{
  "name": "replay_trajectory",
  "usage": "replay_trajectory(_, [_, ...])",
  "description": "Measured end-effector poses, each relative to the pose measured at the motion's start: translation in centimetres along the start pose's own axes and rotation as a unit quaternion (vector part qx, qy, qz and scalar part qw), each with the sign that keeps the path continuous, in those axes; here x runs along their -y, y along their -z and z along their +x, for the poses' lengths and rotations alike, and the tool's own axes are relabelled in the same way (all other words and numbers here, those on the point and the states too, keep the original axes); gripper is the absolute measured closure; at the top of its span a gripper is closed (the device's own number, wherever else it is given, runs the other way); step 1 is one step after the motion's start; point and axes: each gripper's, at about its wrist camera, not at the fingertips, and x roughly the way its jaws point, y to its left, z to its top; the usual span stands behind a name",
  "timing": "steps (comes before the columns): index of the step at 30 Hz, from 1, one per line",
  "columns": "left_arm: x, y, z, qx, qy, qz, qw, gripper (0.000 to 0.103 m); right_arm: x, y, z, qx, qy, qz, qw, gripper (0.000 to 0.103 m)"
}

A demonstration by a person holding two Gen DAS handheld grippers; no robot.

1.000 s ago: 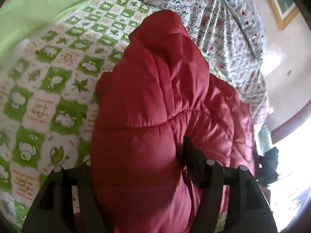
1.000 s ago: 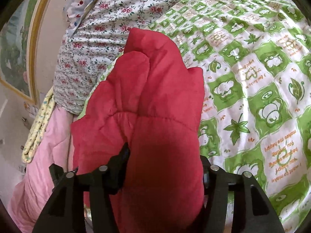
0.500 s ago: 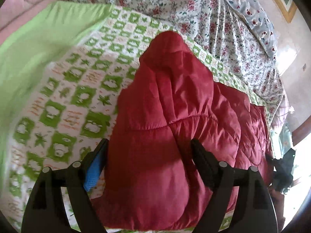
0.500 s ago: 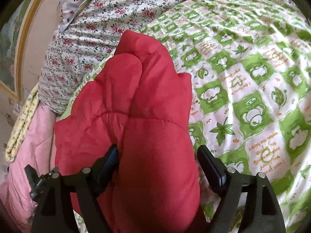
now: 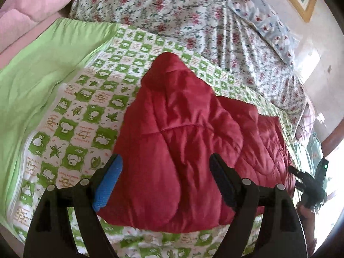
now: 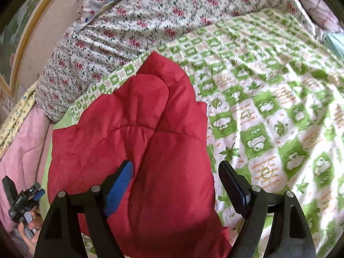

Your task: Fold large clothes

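Both grippers have just let go of the red padded jacket [image 5: 182, 142].

Left gripper [image 5: 165, 182], then right gripper [image 6: 176, 185]: jaws wide, holding nothing (a second ago each pinched a thick fold). Jacket rests folded on the green-checked bedspread [image 6: 268, 99]; this fold looks finished.

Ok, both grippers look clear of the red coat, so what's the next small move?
Probably lift both clear and check the fold. The left gripper and right gripper have just opened, pads off the red coat, which lies folded on the green checked bedspread.
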Motion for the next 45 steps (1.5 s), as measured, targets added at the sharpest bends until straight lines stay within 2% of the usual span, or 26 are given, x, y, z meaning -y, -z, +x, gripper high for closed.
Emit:
replay_trajectory(6, [2.6,1.1,-0.4,-0.008,0.007,0.033,0.9994,0.020,-2.7,0.3,-3.3,0.049,0.019,-0.047,0.998,0.020])
replay_trajectory(9, [4.3,1.7,-0.5,-0.010,0.007,0.061,0.9981,0.020,-4.7,0.8,-4.3,0.059,0.020,-0.081,0.995,0.020])
replay_trajectory(15, [7.2,3.0,-0.5,-0.017,0.012,0.113,0.9934,0.020,-8.2,2.1,-3.5,0.036,-0.003,-0.136,0.990,0.020])
replay_trajectory(22, [8.9,3.9,0.7,-0.035,0.002,0.151,0.9879,0.020,-10.7,3.4,-0.7,-0.001,-0.002,-0.176,0.984,0.019])
replay_trajectory(27, [8.7,4.0,3.2,-0.061,-0.026,0.157,0.9853,0.020,-11.7,3.4,1.4,-0.019,0.014,-0.202,0.979,0.019])
replay_trajectory(31, [8.6,3.5,4.3,-0.065,-0.030,0.154,0.9855,0.018,-11.6,2.7,3.3,-0.030,0.042,-0.218,0.975,0.018])
replay_trajectory(39, [8.0,2.2,6.3,-0.080,-0.037,0.129,0.9877,0.014,-10.3,0.3,6.1,-0.035,0.070,-0.203,0.976,0.018])
replay_trajectory(45, [8.4,1.8,7.2,-0.086,-0.054,0.132,0.9860,0.013,-9.5,-0.6,6.8,-0.030,0.069,-0.188,0.979,0.018])
